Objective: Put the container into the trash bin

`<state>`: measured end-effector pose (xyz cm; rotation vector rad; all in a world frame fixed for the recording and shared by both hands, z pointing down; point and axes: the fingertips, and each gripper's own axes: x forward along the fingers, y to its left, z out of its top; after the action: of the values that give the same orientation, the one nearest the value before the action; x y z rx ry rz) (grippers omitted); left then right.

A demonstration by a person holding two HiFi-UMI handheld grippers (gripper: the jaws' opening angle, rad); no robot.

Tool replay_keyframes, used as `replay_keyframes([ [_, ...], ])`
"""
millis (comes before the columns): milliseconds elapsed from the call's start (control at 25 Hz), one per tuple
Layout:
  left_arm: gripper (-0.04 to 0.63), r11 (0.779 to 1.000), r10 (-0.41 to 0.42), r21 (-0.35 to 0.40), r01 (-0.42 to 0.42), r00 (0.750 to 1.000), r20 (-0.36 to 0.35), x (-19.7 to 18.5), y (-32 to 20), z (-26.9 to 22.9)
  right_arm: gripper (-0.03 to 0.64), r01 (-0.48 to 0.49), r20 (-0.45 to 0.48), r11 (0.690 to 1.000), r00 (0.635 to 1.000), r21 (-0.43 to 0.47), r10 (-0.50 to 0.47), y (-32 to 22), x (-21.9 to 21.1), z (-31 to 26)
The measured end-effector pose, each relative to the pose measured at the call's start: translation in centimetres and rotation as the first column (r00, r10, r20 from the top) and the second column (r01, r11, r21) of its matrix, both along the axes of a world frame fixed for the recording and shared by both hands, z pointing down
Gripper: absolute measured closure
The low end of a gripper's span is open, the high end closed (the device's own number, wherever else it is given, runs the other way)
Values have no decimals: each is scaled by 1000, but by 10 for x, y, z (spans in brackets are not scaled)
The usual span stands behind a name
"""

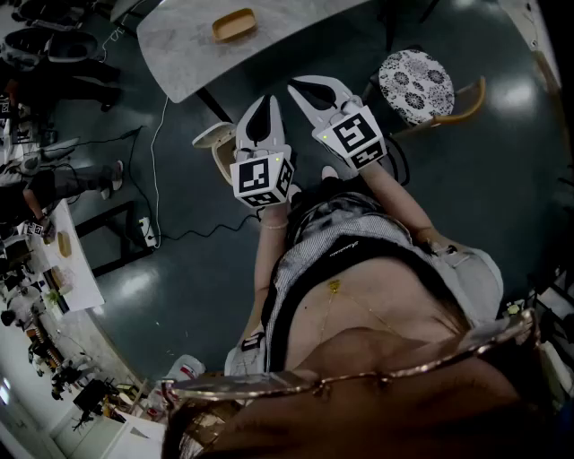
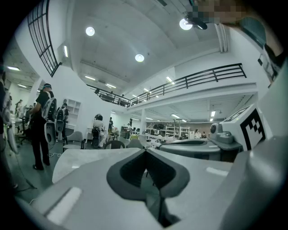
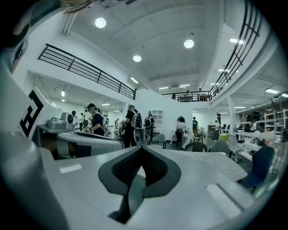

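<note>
A shallow tan container [image 1: 235, 25] lies on the pale marble table [image 1: 179, 45] at the top of the head view, well beyond both grippers. My left gripper [image 1: 266, 99] and right gripper [image 1: 308, 86] are held side by side in front of my body, level and pointing toward the table. In the left gripper view the left gripper [image 2: 145, 150] has its jaws closed tip to tip with nothing between them. The right gripper [image 3: 141, 147] is also shut and empty. I cannot make out a trash bin in any view.
A chair with a patterned round cushion [image 1: 414, 82] stands right of the grippers, and a pale chair-like thing [image 1: 215, 143] sits partly hidden under the left one. A cable [image 1: 154, 161] crosses the dark floor. Several people [image 3: 94, 119] stand among desks farther off.
</note>
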<state>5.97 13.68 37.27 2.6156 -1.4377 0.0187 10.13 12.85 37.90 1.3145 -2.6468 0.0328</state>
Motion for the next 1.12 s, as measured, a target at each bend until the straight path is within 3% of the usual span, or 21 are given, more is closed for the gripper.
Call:
replay_keyframes([
  [200, 595, 1000, -10, -3, 10, 999, -37, 8, -14, 2, 595, 24, 23, 1000, 999, -5, -24, -14, 12, 6],
  [480, 595, 998, -25, -62, 22, 999, -46, 0, -25, 7, 595, 51, 34, 998, 998, -41, -50, -32, 9, 12],
  [720, 595, 1000, -18, -22, 19, 999, 42, -5, -51, 8, 595, 6, 31, 998, 1000, -59, -4, -56, 15, 18],
  [1120, 595, 999, 19, -42, -19, 1000, 5, -33, -130, 22, 595, -29, 19, 997, 999, -68, 30, -136, -20, 23],
])
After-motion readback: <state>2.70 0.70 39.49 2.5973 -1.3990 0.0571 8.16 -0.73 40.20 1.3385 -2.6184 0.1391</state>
